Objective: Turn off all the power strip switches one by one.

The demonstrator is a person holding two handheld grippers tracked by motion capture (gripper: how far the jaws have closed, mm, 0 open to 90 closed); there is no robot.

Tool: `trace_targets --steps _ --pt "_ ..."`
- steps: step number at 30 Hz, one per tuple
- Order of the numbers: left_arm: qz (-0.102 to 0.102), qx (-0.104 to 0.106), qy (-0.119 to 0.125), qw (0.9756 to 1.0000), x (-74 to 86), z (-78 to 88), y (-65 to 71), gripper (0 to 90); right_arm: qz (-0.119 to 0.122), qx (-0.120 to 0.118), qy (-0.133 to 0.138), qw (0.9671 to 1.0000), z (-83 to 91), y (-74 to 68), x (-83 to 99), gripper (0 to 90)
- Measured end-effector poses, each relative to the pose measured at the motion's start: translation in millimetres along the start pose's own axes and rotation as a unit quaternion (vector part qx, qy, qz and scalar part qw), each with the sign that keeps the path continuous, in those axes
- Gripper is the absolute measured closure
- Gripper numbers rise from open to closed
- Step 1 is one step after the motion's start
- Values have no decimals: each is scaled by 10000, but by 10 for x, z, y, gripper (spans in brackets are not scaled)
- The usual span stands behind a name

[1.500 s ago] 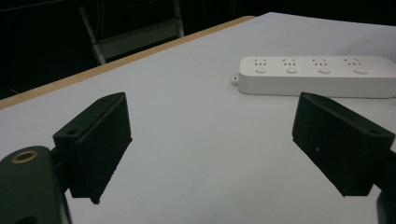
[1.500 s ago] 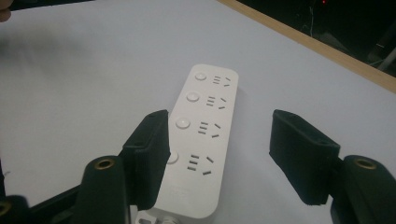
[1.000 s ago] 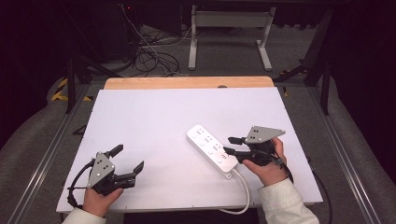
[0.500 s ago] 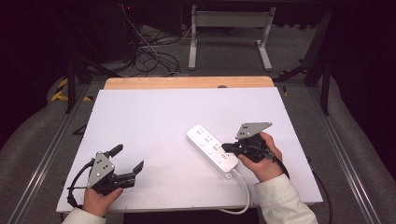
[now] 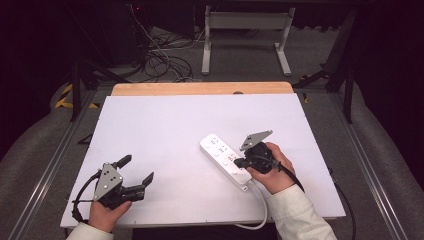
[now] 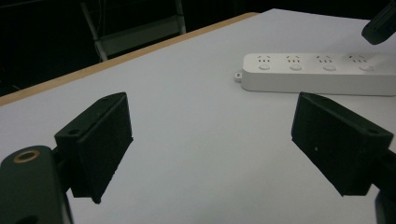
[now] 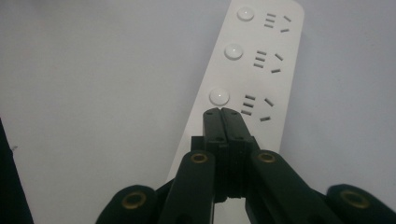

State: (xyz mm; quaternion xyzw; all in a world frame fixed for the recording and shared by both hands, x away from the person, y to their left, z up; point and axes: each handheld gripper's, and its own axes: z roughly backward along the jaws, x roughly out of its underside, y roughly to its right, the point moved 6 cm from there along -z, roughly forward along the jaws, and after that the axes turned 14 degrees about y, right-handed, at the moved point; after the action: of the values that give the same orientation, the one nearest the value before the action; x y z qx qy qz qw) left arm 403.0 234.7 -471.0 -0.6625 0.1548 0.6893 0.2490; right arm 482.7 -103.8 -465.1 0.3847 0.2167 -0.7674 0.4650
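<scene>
The right gripper [image 7: 221,111], jaws pressed together with nothing between them, is hovering over the white power strip [image 5: 226,158], while the left gripper [image 5: 136,171] is resting spread wide.

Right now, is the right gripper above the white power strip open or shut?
Shut. In the right gripper view, the right gripper has both black jaws pressed flat together, nothing between them, tips over the white plastic power strip near a round button.

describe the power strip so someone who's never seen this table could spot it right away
On the white table, look at the near right part, just ahead of the right gripper. The power strip lies flat there on a slant, a long white bar with a row of round buttons beside its sockets and a white cord running off the near edge.
</scene>
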Motion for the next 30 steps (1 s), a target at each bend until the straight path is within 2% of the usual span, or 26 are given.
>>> trace_targets --steps 10,20,30 --pt "-13 6 -31 10000 7 -5 -1 132 19 -109 -308 9995 -126 -43 84 900" --pt "-27 0 -40 10000 9 -7 -6 133 56 -111 -471 9988 -189 -68 132 900" --pt "-13 -19 -61 10000 12 -4 -7 133 -20 -145 -450 9989 -219 -79 160 900"
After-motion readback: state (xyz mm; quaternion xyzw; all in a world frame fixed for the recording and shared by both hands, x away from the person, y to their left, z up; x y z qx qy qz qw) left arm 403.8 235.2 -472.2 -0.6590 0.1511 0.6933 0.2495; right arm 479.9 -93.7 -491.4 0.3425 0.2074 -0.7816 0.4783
